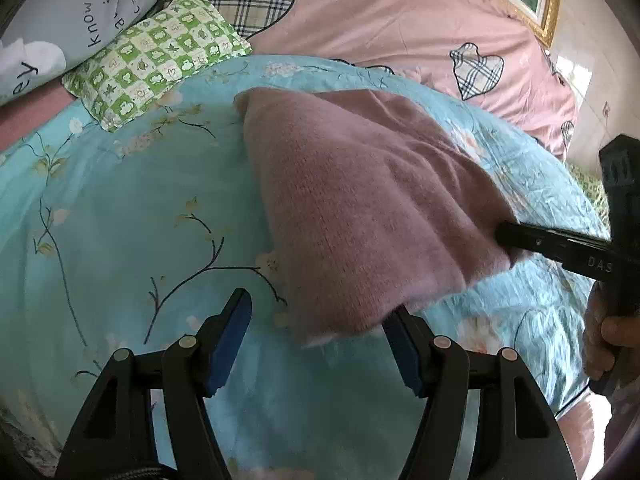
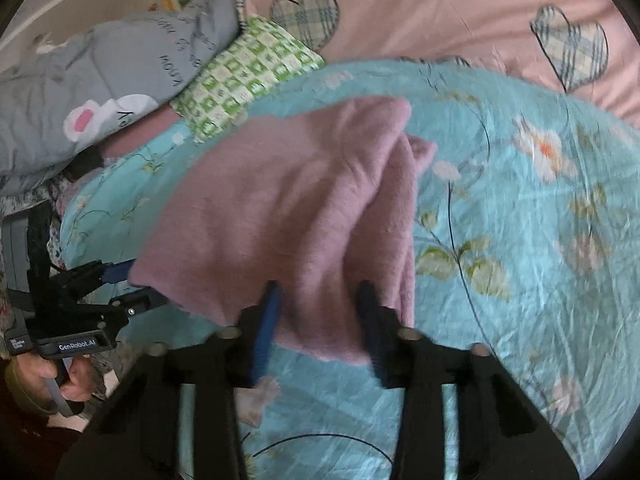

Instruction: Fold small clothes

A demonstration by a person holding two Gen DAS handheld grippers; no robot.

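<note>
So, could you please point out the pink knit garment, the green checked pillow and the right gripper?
Pink knit garment (image 1: 360, 208), left wrist view, middle of fabric.
Green checked pillow (image 1: 156, 56), left wrist view, centre.
Right gripper (image 2: 320, 320), right wrist view, between fingertips.

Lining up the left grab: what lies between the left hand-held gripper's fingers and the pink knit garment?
Nothing but bare blue floral sheet; in the left wrist view, the garment hem already reaches the left hand-held gripper.

bed: teal floral quilt (image 1: 120, 208) | pink sheet (image 1: 380, 20) | gilt frame (image 1: 550, 8)
</note>
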